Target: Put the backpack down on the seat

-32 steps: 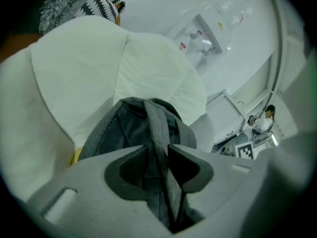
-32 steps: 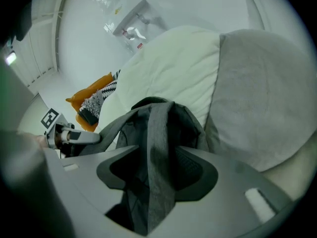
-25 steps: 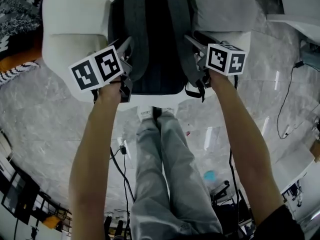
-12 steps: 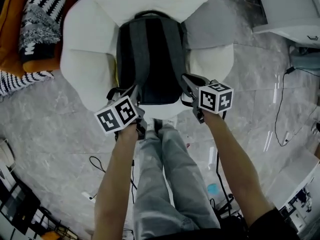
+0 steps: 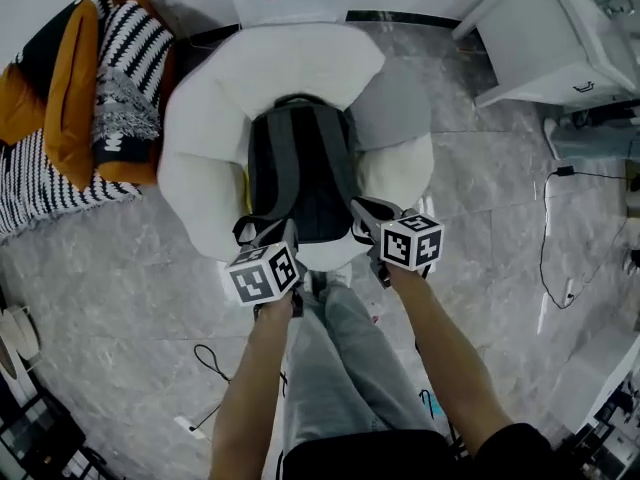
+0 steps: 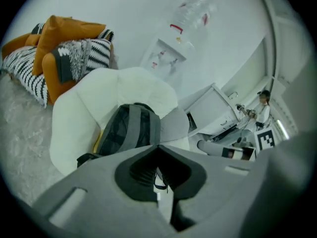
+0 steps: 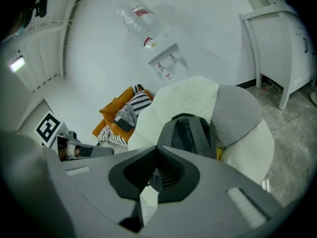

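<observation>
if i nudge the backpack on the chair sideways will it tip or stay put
Probably stays put: the backpack rests against the back of the white chair, between its padded sides. Likely soft, not stiff: its fabric looks rounded. A loose strap at the seat edge may snag.

Orange and striped cushions lie by the floor's left edge; a white cabinet and a cable occupy its right side.

1. The backpack fills the armchair seat; a grey cushion crowds its right side.
2. The floor near left of the chair lies open.
3. Striped cushions bound it far left, a white cabinet far right.
</observation>
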Action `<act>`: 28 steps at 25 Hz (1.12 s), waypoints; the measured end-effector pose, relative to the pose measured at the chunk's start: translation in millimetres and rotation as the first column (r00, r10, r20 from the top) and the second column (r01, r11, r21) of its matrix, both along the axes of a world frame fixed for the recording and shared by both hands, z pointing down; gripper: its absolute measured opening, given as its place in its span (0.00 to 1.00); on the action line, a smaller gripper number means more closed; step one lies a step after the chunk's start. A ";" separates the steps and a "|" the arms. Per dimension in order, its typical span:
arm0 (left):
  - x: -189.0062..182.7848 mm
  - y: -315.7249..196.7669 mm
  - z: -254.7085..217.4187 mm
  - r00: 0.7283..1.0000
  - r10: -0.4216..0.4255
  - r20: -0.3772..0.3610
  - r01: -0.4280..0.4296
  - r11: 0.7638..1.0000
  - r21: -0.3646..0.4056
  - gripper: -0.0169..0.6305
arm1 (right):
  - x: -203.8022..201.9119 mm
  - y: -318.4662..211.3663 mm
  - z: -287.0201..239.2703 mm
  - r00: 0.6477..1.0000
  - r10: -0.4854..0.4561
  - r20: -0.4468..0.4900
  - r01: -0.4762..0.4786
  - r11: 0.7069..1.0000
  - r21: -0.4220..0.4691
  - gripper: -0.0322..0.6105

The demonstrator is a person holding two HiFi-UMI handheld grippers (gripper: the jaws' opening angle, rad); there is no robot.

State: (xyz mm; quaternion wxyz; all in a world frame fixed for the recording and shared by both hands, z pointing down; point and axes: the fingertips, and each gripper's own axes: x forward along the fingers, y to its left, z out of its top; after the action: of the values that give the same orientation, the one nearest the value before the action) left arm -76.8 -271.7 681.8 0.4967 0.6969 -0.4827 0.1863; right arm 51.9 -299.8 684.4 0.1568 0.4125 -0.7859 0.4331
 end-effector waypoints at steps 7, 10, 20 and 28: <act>6.9 -1.3 -97.0 0.999 -0.017 0.044 0.011 0.992 0.123 0.03 | -8.6 7.6 -99.1 1.000 -0.013 -0.008 0.014 0.994 0.111 0.06; 13.4 -4.4 -141.1 0.997 0.000 0.075 -0.015 0.980 0.198 0.03 | -10.3 2.6 -148.4 1.000 0.002 0.003 -0.002 0.982 0.190 0.06; 23.7 -36.7 -312.5 0.987 -0.028 0.161 -0.053 0.877 0.477 0.03 | -15.1 -32.9 -334.8 1.000 -0.009 0.006 0.005 0.869 0.495 0.06; 30.7 -55.8 -418.7 0.979 -0.097 0.177 -0.052 0.726 0.686 0.02 | -13.1 -35.6 -442.0 1.000 0.006 -0.028 0.014 0.726 0.687 0.06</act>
State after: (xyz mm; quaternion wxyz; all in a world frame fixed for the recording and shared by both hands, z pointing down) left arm -46.1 -327.5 263.1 0.1548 0.8027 -0.5731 0.0575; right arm 38.8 -335.3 242.4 0.0052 0.4456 -0.8890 0.1055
